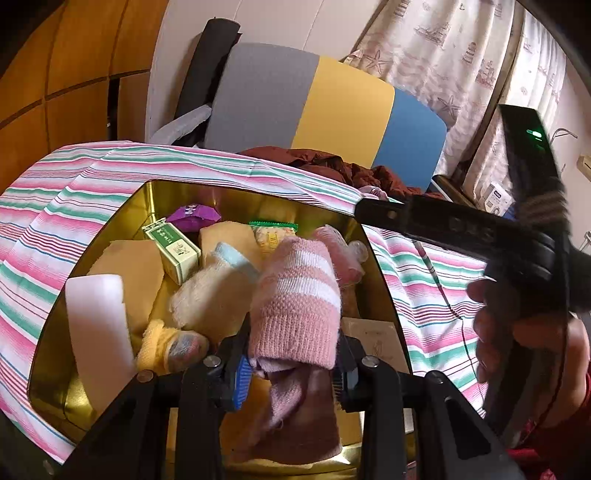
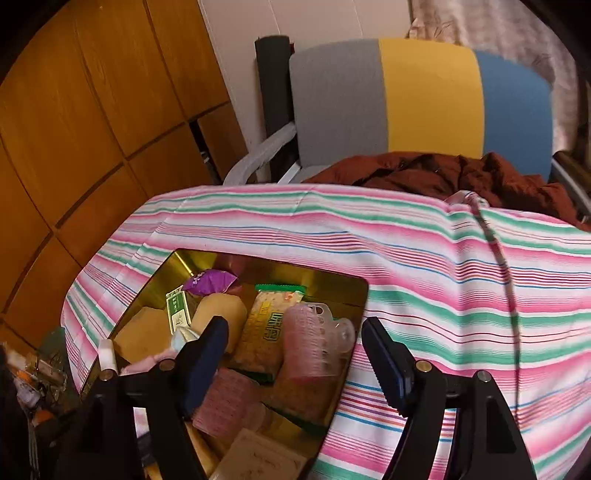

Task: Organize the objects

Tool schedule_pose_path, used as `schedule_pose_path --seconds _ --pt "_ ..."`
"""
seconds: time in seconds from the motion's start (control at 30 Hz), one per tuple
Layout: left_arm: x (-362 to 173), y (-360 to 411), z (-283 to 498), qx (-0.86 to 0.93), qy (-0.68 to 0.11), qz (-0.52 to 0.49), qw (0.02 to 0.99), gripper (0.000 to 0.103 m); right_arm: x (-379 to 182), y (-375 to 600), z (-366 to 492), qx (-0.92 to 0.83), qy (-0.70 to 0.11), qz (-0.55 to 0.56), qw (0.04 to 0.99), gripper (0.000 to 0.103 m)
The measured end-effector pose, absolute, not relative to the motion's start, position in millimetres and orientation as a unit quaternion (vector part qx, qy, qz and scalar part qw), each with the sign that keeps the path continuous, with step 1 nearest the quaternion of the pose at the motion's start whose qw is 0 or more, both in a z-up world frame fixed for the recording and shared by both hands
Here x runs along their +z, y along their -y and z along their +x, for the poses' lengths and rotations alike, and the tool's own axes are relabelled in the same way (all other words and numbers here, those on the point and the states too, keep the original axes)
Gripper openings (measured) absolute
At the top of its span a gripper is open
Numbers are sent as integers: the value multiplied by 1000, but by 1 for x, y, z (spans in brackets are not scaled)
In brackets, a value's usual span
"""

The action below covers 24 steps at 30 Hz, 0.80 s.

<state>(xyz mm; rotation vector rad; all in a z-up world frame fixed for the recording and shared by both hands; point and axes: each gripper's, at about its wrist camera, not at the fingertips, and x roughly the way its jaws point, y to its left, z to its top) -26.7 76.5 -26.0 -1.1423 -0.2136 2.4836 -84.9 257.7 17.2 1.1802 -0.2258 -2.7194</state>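
Warm, dim indoor light fills my two views. The gold tin [image 1: 122, 206] throws glare at nine o'clock. Fisheye bends everything, corners go black. The hand [image 1: 517, 332] at three o'clock is blurred; the curtain [image 2: 498, 22] is soft.

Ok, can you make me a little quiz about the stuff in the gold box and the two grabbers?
1. True or false: the left gripper is shut on the pink striped sock.
2. Which colour is the small packet at the far end of the gold tin? A) purple B) orange C) black
3. Fill in: the right gripper stands open above the tin with ____ between its fingers.

Key:
1. True. Its pads squeeze the sock over the tin.
2. A. The purple packet lies by the green-and-white box.
3. Nothing. It is empty.
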Motion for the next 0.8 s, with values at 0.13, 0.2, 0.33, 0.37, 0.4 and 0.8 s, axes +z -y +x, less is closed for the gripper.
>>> schedule_pose_path --seconds 0.13,0.2,0.33,0.37,0.4,0.8 --pt "-25 -81 -29 882 86 -415 206 63 23 -267 -71 -915 86 386 77 76" --pt "-23 -81 -29 882 87 -413 208 73 25 -271 -64 -917 91 381 75 78" --pt "-14 -83 -20 893 63 -399 199 74 24 -277 -55 -917 104 379 70 79" --pt "-12 -83 -18 897 52 -395 192 74 23 -280 -53 -916 110 380 69 79" --pt "-9 -82 -14 902 40 -389 185 74 23 -281 -51 -915 114 381 68 79" --pt "-3 -47 -7 916 1 -394 67 74 25 -266 -29 -912 70 402 36 96"
